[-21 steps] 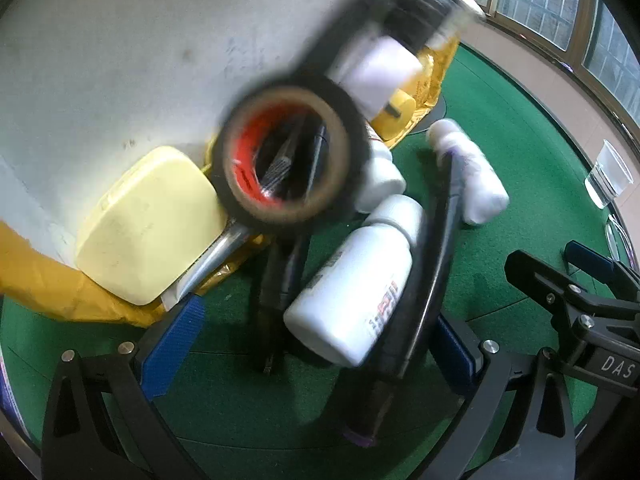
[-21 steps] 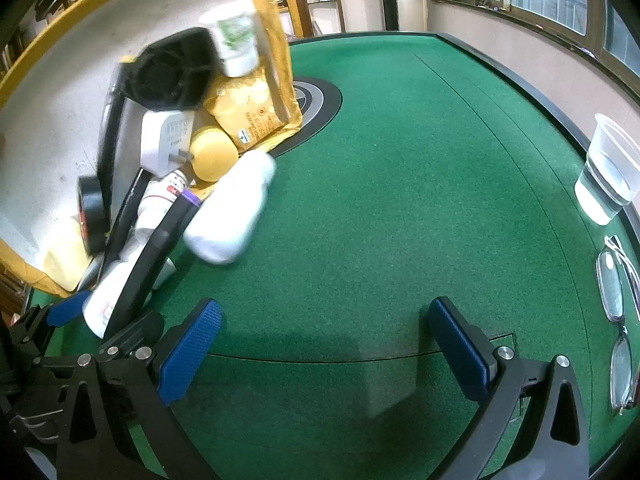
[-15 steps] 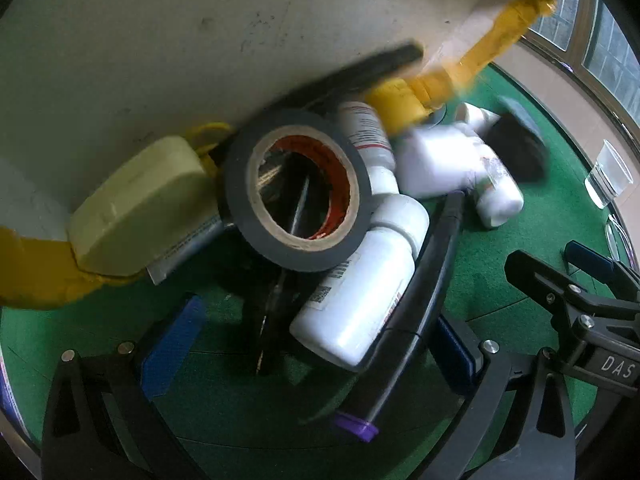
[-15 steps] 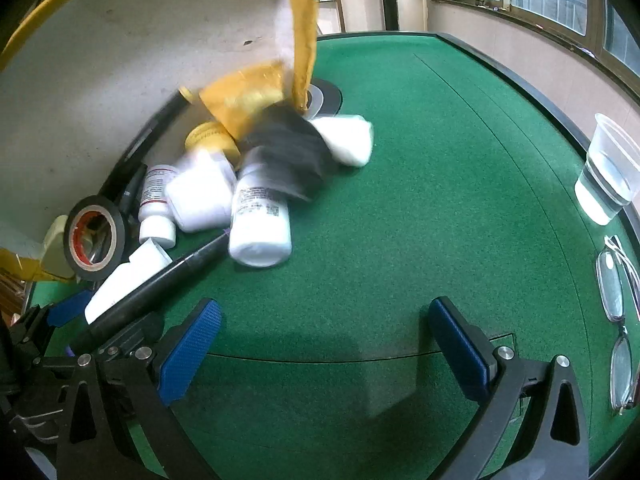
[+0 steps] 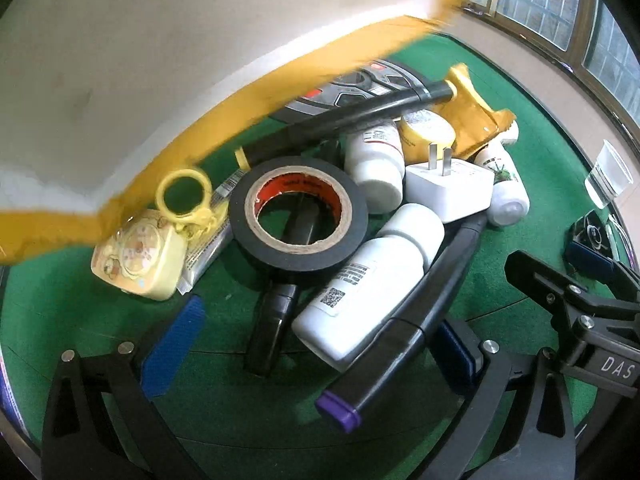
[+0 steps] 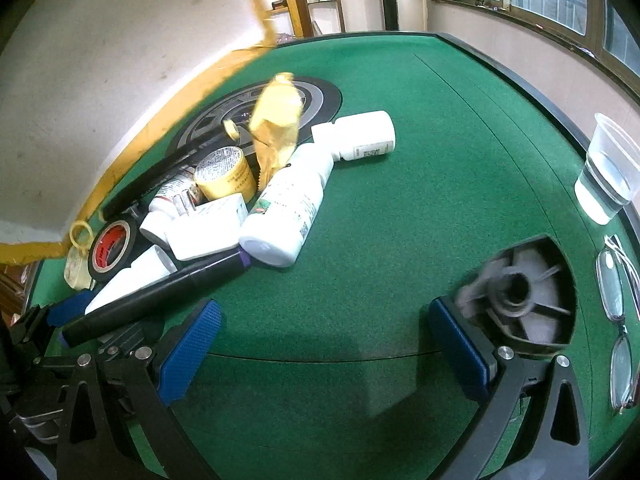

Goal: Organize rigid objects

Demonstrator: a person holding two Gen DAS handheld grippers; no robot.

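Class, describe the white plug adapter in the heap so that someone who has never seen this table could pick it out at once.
On the green felt table, find the heap of things by the tilted yellow-edged board. Among the white bottles beside the black tape roll lies the plug adapter. Alone among its round white neighbours, it is a boxy block with two flat metal prongs sticking up.

A motion-blurred grey and black wheel-like object (image 6: 520, 292) beside the right tool's right pad cannot be identified. The yellow-edged white sheet or bag (image 5: 160, 60) at upper left is blurred and cut off by the frame in both views. Under the black tape roll (image 5: 298, 214), a dark cylinder (image 5: 276, 320) is half hidden. The white charger plug (image 5: 448, 188) covers part of a white bottle (image 5: 506, 184). The eyeglasses (image 6: 618, 312) run off the right edge. Bottle labels are too small to read.
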